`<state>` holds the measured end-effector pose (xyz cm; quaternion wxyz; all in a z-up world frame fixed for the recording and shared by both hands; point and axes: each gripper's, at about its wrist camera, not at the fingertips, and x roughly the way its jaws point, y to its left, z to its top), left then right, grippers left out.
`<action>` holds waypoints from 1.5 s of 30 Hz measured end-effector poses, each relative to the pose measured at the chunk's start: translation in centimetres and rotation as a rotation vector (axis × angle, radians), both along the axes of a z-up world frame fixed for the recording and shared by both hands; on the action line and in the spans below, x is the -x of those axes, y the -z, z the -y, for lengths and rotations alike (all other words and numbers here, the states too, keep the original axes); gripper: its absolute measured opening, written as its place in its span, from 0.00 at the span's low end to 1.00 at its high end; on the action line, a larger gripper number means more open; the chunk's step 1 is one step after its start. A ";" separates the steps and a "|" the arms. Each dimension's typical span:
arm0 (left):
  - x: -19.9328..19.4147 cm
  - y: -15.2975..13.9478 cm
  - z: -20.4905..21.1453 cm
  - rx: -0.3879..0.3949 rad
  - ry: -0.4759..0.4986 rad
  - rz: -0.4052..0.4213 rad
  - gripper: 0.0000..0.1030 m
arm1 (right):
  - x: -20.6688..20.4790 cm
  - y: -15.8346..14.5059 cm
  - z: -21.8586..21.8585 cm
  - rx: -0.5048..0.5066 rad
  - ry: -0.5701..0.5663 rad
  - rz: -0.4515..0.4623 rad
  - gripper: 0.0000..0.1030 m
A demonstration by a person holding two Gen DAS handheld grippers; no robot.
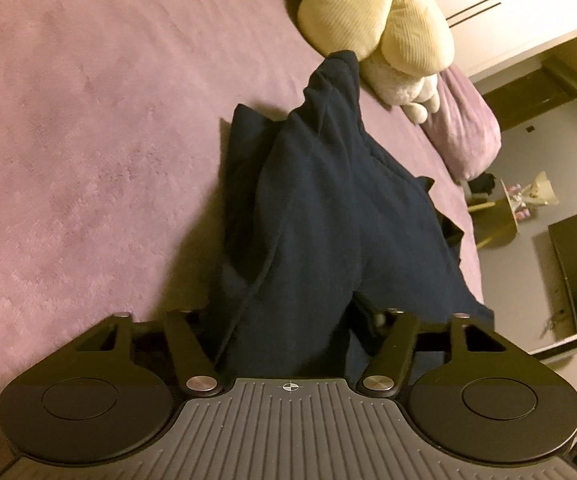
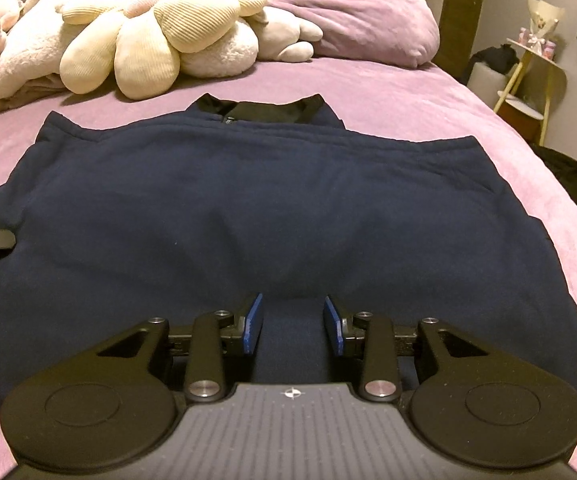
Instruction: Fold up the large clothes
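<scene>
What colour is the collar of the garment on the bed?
Black, on the navy garment's collar; right wrist view shows it best.

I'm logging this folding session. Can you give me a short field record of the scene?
surface: purple bedspread
garment: navy sweatshirt, spread flat, collar toward the pillows
left gripper: fabric bunched between its arms, fingertips hidden
right gripper: blue pads apart, cloth between them
behind garment: cream plush toys, purple pillow
</scene>
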<state>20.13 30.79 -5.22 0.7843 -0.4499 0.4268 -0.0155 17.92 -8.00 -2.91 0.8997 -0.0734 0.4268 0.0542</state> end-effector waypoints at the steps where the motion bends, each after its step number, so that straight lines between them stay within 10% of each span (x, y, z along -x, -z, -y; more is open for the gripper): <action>1: 0.1 -0.2 0.0 0.003 0.000 0.001 0.54 | 0.0 -0.2 0.0 -0.004 0.005 -0.002 0.31; 22: -0.9 -9.1 2.7 0.017 0.029 0.058 0.40 | 0.7 1.6 0.3 -0.062 -0.084 0.000 0.19; 33: -3.9 -16.7 13.5 0.014 0.197 0.188 0.38 | 2.3 -2.4 9.8 -0.404 0.107 0.039 0.19; 45: -7.2 -9.3 32.6 -0.173 0.500 0.182 0.55 | 4.9 -1.3 19.7 -0.532 0.291 0.058 0.19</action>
